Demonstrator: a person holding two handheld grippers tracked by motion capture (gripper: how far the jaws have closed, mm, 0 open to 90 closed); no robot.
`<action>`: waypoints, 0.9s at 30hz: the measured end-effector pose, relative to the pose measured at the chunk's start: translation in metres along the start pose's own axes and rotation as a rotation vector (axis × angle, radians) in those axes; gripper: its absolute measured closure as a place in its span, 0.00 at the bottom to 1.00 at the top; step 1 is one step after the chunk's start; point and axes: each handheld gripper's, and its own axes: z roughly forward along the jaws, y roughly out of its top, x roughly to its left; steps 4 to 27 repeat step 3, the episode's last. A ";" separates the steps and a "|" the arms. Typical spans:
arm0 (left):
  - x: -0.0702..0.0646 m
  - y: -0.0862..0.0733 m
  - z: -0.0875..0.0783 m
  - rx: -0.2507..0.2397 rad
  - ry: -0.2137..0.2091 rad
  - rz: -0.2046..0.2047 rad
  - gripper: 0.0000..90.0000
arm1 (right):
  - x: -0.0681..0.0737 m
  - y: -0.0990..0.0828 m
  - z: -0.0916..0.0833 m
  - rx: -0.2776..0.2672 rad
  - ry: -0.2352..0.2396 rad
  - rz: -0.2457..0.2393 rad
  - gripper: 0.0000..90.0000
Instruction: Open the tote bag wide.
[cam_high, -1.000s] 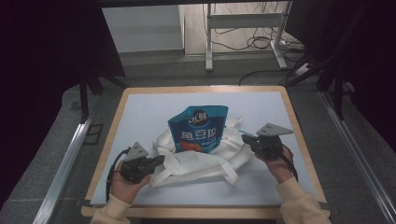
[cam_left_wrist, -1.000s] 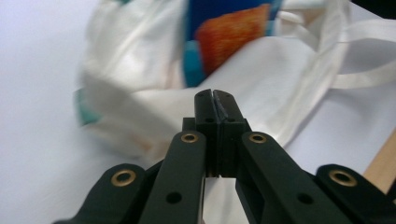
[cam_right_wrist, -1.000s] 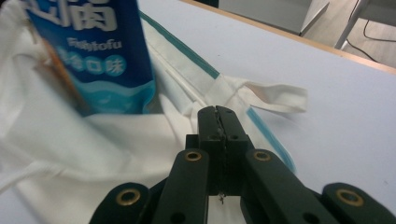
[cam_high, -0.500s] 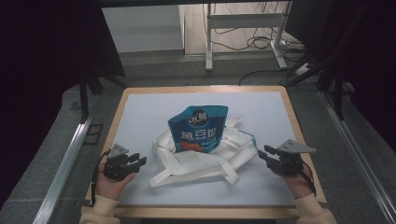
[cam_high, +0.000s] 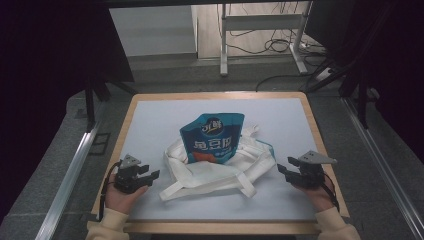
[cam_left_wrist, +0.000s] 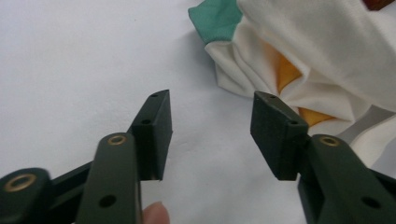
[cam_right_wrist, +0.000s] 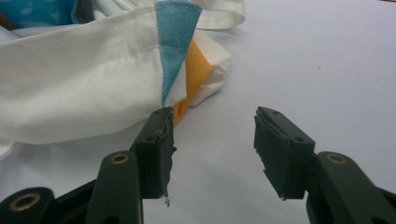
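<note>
near me, at the front edge of the surface (cam_high: 150, 112), my left gripper (cam_high: 148, 174) rests low on the pale sheet, its jaws spread with nothing between them; they have just been opening. in the left gripper view the bare white sheet lies under and ahead of them, and the crumpled edge of the cloth bag (cam_left_wrist: 317, 56) sits just beyond the right jaw, apart from it.

my right gripper (cam_high: 285, 169) sits at the other front corner, close to the wooden rim on that side, its jaws also parted and empty, and they too have just been opening. in the right gripper view the bag's side hem (cam_right_wrist: 93, 88) hangs just over the left jaw's tip; whether it touches i cannot tell. open sheet lies to the right of it.

between my hands the cream cloth bag (cam_high: 220, 167) lies slumped in the middle, its straps trailing toward the front, with a teal band and an orange patch at its folds. a blue snack pouch (cam_high: 212, 139) stands in its mouth, leaning back. beyond it the sheet runs bare to the far rim.
</note>
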 end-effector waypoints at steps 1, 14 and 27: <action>0.000 0.000 0.001 0.003 0.002 0.002 0.53 | 0.000 0.000 0.000 0.000 0.000 0.000 0.51; 0.002 -0.001 0.003 0.007 0.012 0.004 0.50 | -0.001 -0.001 0.001 0.006 -0.006 0.001 0.50; 0.002 -0.001 0.003 0.007 0.012 0.004 0.50 | -0.001 -0.001 0.001 0.006 -0.006 0.001 0.50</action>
